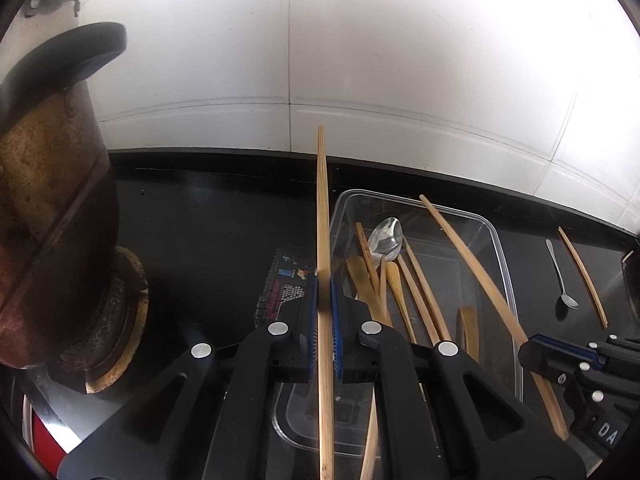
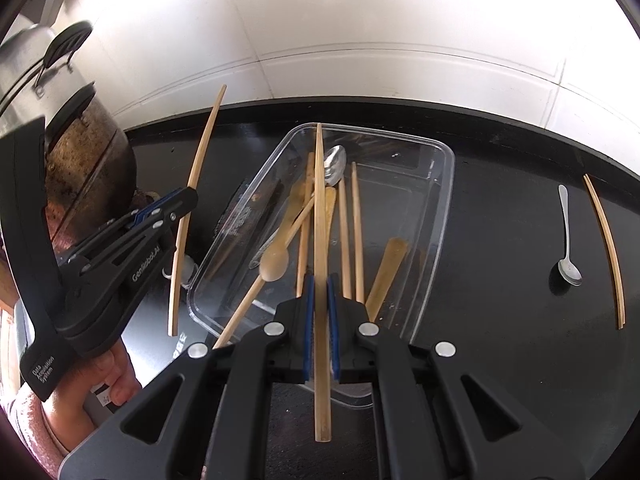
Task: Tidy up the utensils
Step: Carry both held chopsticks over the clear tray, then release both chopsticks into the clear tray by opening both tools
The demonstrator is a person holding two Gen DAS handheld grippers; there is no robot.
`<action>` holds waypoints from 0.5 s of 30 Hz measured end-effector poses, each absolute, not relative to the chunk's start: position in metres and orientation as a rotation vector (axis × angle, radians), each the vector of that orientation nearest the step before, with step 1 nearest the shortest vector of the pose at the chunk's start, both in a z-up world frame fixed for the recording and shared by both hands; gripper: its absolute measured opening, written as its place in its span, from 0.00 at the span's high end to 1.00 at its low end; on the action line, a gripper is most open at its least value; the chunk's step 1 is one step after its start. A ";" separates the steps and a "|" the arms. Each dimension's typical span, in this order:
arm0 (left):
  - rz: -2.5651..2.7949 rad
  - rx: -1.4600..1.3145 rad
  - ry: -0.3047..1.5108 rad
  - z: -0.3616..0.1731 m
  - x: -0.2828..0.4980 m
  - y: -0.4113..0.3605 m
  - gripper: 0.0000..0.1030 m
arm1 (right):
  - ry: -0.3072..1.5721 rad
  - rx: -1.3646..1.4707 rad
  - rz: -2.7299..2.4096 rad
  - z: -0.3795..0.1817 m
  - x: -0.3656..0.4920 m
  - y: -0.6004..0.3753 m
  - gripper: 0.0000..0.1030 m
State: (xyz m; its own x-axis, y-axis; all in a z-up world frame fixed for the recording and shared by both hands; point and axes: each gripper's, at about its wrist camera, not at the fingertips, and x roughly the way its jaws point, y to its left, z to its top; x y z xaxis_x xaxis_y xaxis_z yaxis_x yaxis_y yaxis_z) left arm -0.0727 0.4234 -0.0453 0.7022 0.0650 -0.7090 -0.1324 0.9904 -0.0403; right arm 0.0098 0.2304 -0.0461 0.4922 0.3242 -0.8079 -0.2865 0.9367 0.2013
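Landmark: clear tray (image 2: 440, 184) on the black desk (image 2: 500, 360).

1. Tray contents: wooden chopsticks, a wooden spoon (image 2: 274, 266), a metal spoon (image 2: 335, 166), a flat wooden spatula (image 2: 386, 270). All lie roughly lengthwise, prob. so long items fit within the walls.
2. Still outside, right of tray: small metal teaspoon (image 2: 568, 240) w/ one chopstick (image 2: 608, 252) just beside it, both flat on the desk. Judged: not yet sorted.
3. Left claw (image 1: 325, 292): jaws nearly closed, clamped on one chopstick (image 1: 323, 208). Stick runs along the finger axis, tip pointing at the wall, held beside the tray's left edge.
4. Right claw (image 2: 320, 296): jaws nearly closed, gripping a second chopstick (image 2: 320, 208) above the tray, aligned w/ its long side. Judged: lengthwise hold suits dropping the stick in parallel to the others.
5. Large stained pot (image 1: 52, 200) stands left of tray, clear of both claws.
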 end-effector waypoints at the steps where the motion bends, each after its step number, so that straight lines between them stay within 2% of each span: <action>1: 0.096 -0.098 0.791 -0.046 -0.071 0.422 0.95 | 0.986 0.056 0.356 -0.045 0.013 0.226 0.93; 15: -0.169 -0.223 0.969 -0.079 -0.038 0.429 0.95 | 1.075 0.366 0.268 -0.080 0.050 0.192 0.93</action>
State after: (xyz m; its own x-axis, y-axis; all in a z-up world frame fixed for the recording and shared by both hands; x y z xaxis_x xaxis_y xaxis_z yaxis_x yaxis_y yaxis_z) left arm -0.0377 0.4293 -0.0793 0.5560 -0.2410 -0.7955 0.0427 0.9641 -0.2623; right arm 0.0500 0.1919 -0.0803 0.4530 0.3868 -0.8033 -0.0363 0.9082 0.4169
